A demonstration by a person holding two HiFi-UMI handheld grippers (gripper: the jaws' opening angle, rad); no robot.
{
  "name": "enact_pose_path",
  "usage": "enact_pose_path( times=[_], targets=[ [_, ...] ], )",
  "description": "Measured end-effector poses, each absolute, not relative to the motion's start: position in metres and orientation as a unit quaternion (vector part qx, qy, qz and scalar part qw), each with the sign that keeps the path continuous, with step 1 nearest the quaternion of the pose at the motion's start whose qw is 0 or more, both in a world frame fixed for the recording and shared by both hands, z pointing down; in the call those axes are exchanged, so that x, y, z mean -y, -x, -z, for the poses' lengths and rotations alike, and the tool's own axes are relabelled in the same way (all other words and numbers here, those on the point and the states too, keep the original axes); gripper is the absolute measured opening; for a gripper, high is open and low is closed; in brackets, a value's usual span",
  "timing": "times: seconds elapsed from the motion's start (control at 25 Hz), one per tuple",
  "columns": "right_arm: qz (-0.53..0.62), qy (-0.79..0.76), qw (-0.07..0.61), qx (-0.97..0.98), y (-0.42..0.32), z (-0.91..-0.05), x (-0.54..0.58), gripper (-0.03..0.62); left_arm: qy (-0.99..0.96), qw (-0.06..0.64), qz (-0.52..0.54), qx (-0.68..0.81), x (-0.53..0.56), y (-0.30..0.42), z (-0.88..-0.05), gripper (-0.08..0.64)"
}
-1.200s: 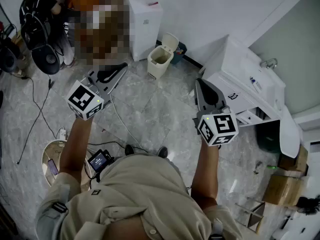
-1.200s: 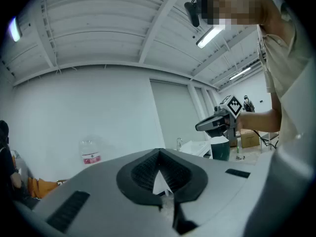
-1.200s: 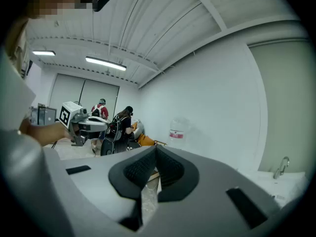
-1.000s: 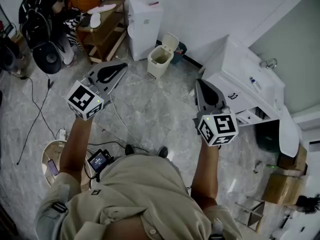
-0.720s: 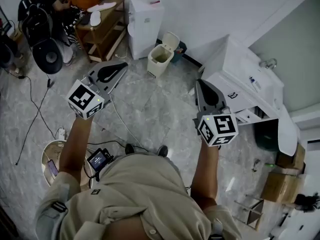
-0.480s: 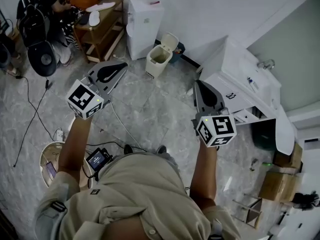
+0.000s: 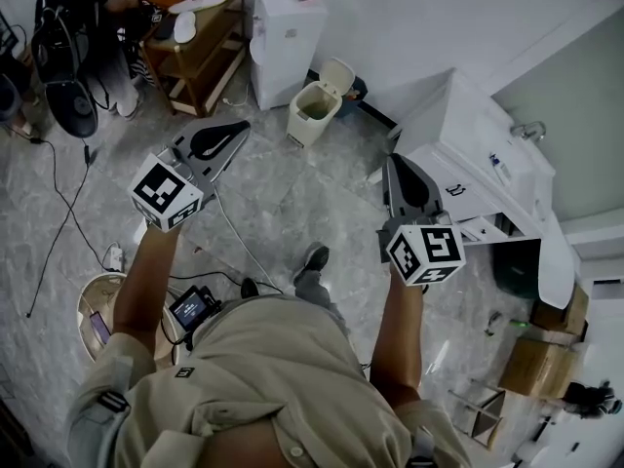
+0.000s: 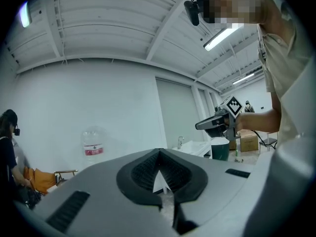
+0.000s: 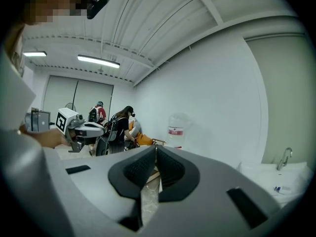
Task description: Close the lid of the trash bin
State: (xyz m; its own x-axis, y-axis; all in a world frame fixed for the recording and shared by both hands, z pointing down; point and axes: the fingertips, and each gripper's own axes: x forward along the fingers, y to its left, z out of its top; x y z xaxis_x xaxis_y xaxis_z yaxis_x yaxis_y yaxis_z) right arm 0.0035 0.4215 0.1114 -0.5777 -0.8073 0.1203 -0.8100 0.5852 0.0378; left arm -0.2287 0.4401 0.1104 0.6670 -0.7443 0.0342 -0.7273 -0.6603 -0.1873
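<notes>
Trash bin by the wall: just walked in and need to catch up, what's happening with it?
A person holds the left gripper and right gripper out in front, both shut and empty. The trash bin stands ahead by the wall, its lid tipped up, open. Neither gripper touches it.

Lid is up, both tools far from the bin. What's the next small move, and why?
Probably step closer to the trash bin, leading with the right tool. The bin stands by the wall well ahead of both tools with its lid tilted up; the right and left tool are shut, empty and nowhere near it.
</notes>
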Motion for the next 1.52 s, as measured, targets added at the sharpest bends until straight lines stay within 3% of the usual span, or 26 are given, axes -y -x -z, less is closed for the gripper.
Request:
enact_pose_path(
  times=[0.72, 1.52],
  targets=[
    [-0.038, -0.391, 0.035, 0.919, -0.060, -0.136, -0.244, 0.026, 0.877, 0.065, 0.097, -0.467, -0.313, 0.156, -0.121, 0.014],
    [-0.073, -0.406, 0.004, 0.911, -0.170, -0.162, -0.161, 0.025, 0.883, 0.066, 0.136, -0.444, -0.222, 0.045, -0.129, 0.014]
  ],
)
